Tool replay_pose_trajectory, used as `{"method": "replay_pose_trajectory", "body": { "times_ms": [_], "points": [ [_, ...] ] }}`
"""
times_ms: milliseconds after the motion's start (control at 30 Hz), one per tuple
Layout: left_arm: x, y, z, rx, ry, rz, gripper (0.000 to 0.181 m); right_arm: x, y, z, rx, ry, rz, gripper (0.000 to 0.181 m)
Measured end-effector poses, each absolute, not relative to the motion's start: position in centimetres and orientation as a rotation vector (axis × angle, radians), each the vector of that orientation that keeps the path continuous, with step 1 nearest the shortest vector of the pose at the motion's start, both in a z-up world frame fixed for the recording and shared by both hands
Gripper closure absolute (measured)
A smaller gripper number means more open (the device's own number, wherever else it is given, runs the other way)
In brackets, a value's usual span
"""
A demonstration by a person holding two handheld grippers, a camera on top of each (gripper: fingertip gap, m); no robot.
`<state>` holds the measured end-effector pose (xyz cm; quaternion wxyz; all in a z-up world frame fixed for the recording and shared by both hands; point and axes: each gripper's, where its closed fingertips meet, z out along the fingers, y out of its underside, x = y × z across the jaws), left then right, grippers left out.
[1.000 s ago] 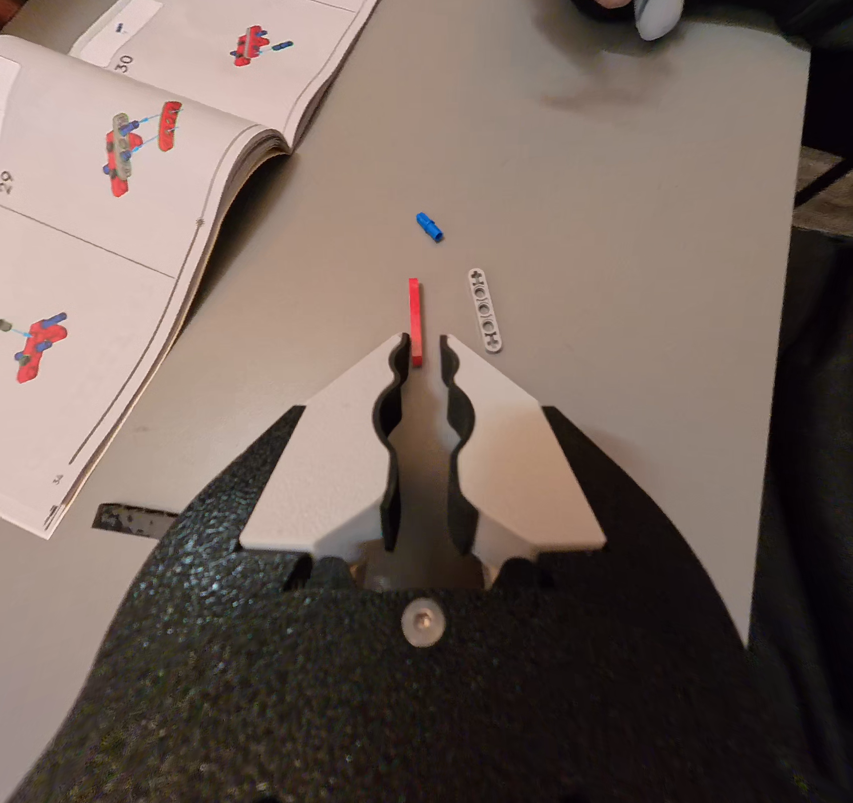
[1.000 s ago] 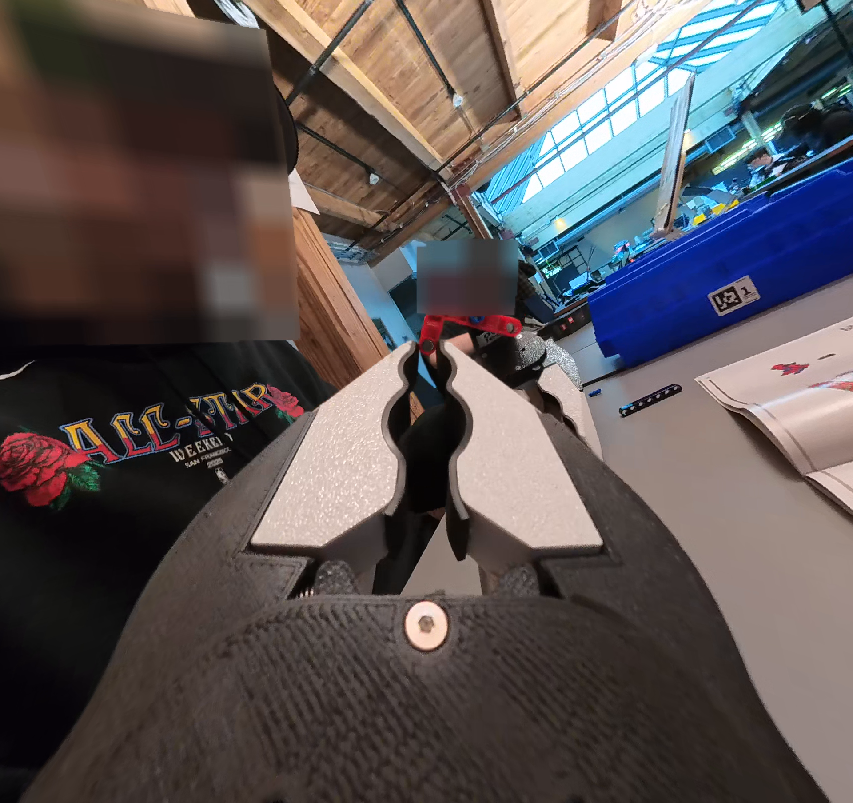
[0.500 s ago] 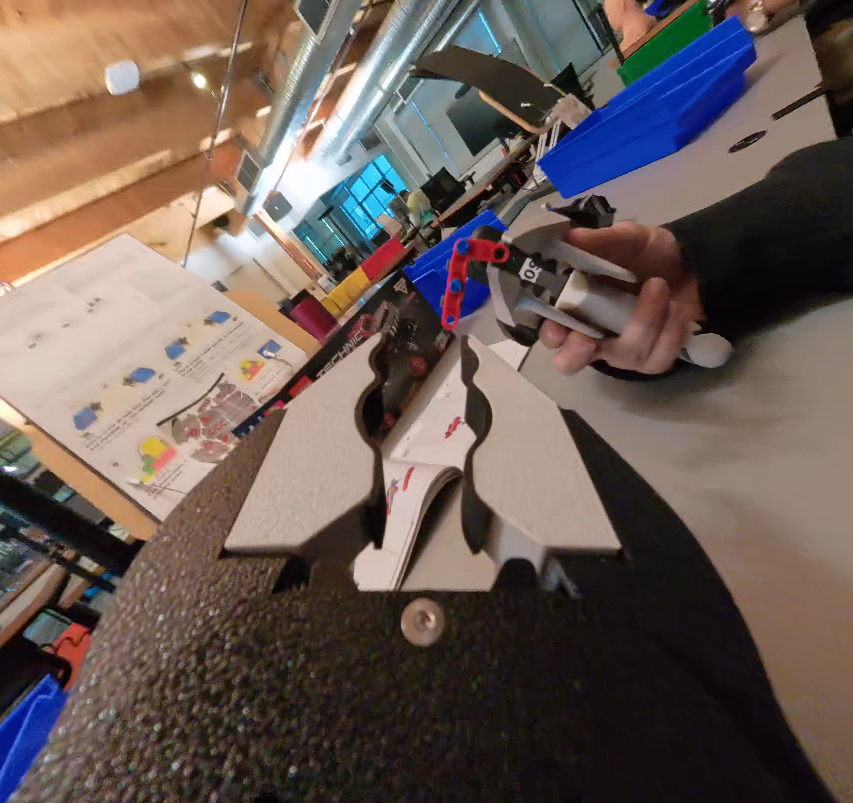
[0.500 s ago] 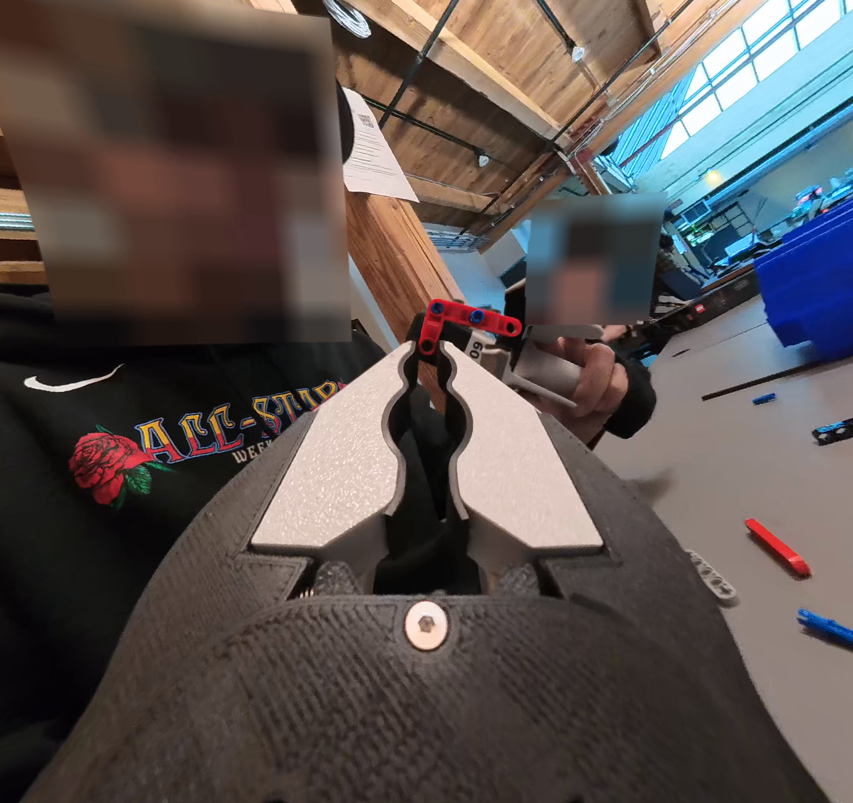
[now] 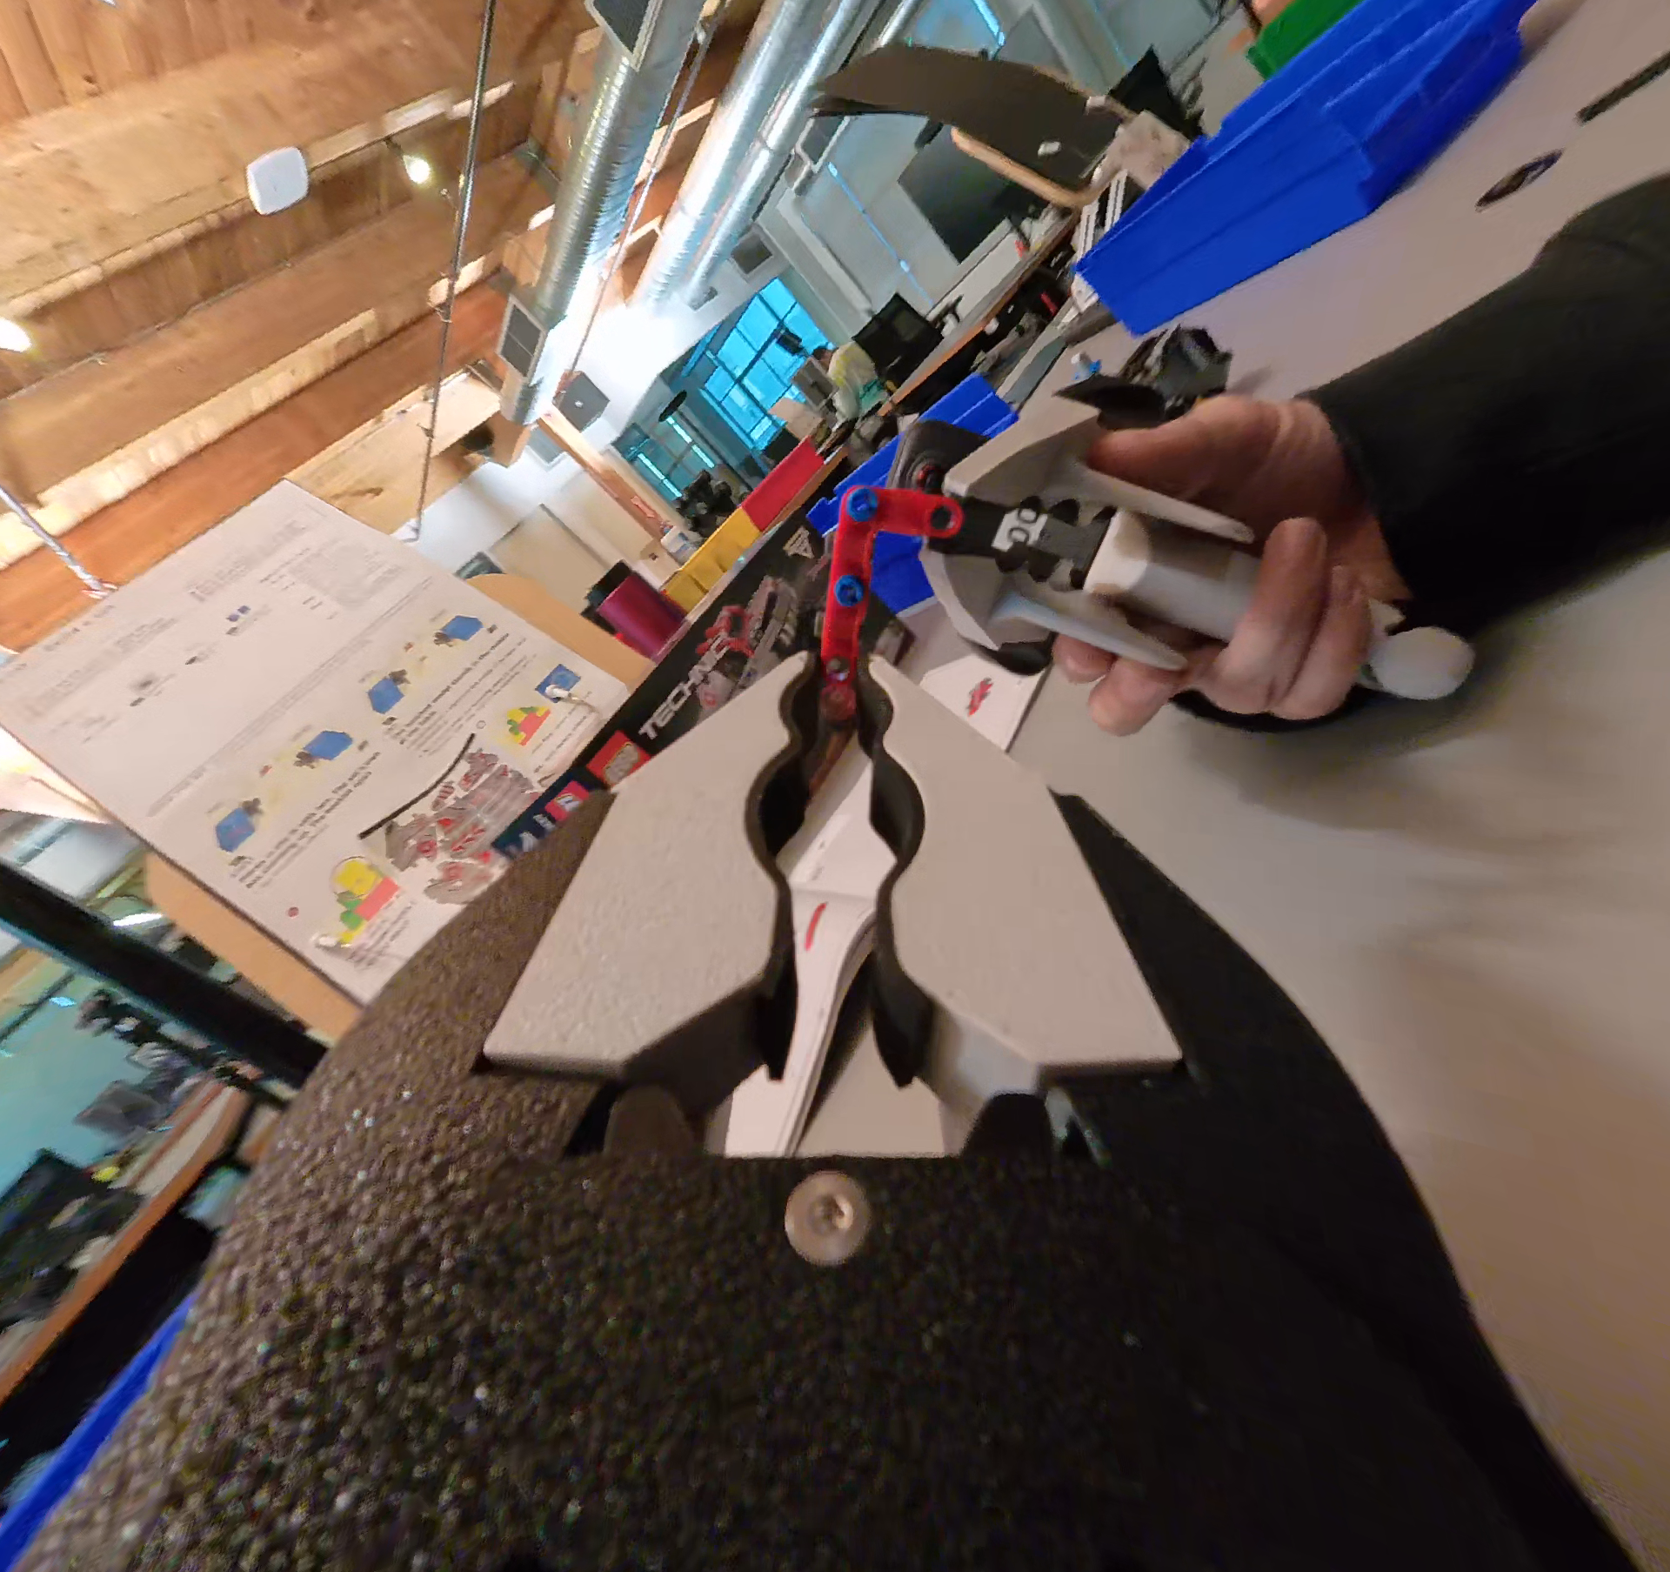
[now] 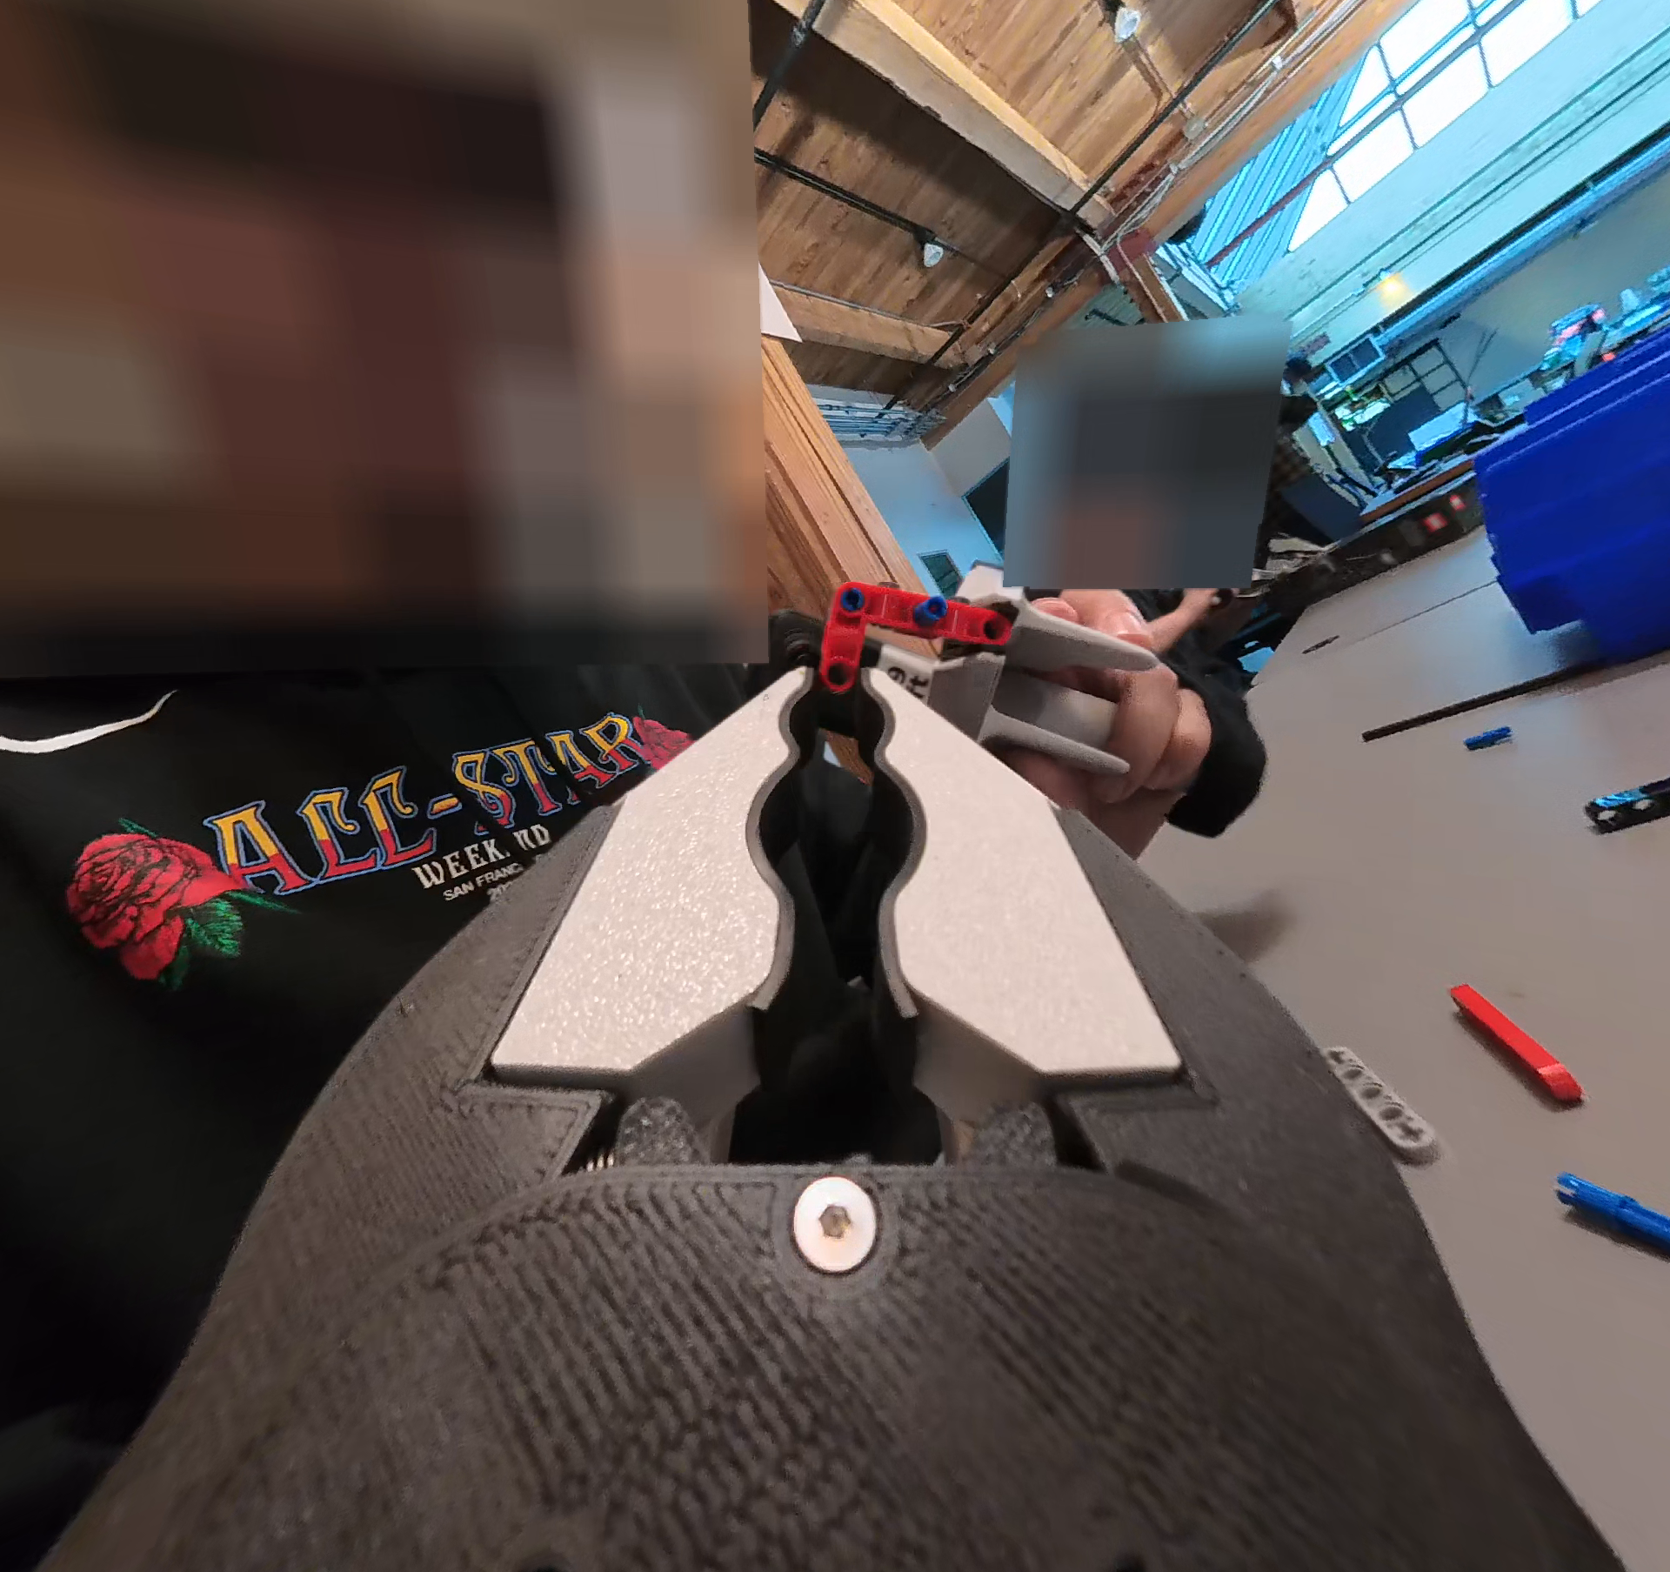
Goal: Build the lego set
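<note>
A red L-shaped lego piece (image 5: 849, 570) with blue pins is held in the air between both grippers. My left gripper (image 5: 838, 690) is shut on the end of its long arm. My right gripper (image 6: 840, 677) is shut on the end of its short arm (image 6: 845, 643). In the left wrist view the right gripper (image 5: 958, 525) shows farther off in a hand with a black sleeve. In the right wrist view the left gripper (image 6: 1008, 629) shows beyond the piece, also in a hand.
On the grey table (image 6: 1355, 896) lie a red beam (image 6: 1518, 1045), a thin grey beam (image 6: 1383, 1108), a blue pin (image 6: 1618, 1212) and a black beam (image 6: 1627, 805). Blue bins (image 6: 1590, 534) stand at the far side. The instruction booklet (image 5: 831, 986) and the set's box (image 5: 723, 697) lie behind the left gripper. My left and right fingertips are right by each other. It is some 20 cm from my left tips to the black beam (image 6: 1627, 805).
My left gripper rose from the red beam on the table, swung up to the right gripper and closed on the free end of the L-shaped piece. The right gripper kept its hold.
</note>
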<state>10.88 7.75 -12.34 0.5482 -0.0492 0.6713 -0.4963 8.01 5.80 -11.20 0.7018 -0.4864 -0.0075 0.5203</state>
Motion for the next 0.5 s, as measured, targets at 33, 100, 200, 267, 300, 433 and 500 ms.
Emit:
{"method": "replay_pose_trajectory", "body": {
  "times_ms": [33, 100, 200, 267, 300, 433, 500],
  "points": [
    [10.9, 7.9, -12.4, -0.105, 1.586, -1.140, 0.177, 8.2, 5.8, -11.3, -1.086, -0.009, 1.148, 0.176],
    [10.9, 8.1, -12.4, -0.084, 1.587, -1.090, 0.177, 8.3, 5.9, -11.3, -1.093, -0.001, 1.131, 0.176],
    [11.3, 8.8, -12.6, -0.077, 1.606, -0.999, 0.177, 8.9, 6.2, -11.4, -1.106, 0.025, 1.062, 0.169],
    [11.8, 9.6, -12.6, -0.089, 1.616, -0.918, 0.177, 9.4, 6.5, -11.9, -1.163, 0.018, 0.915, 0.165],
    [12.1, 10.2, -12.6, -0.109, 1.617, -0.879, 0.177, 9.8, 6.5, -11.8, -1.167, 0.019, 0.842, 0.162],
    [13.6, 12.5, -13.3, -0.239, 1.639, -0.738, 0.177, 11.7, 6.3, -11.4, -1.176, 0.003, 0.449, 0.175],
    [14.1, 13.3, -13.7, -0.275, 1.642, -0.659, 0.177, 12.2, 6.9, -11.8, -1.243, -0.006, 0.242, 0.171]
  ]
}}
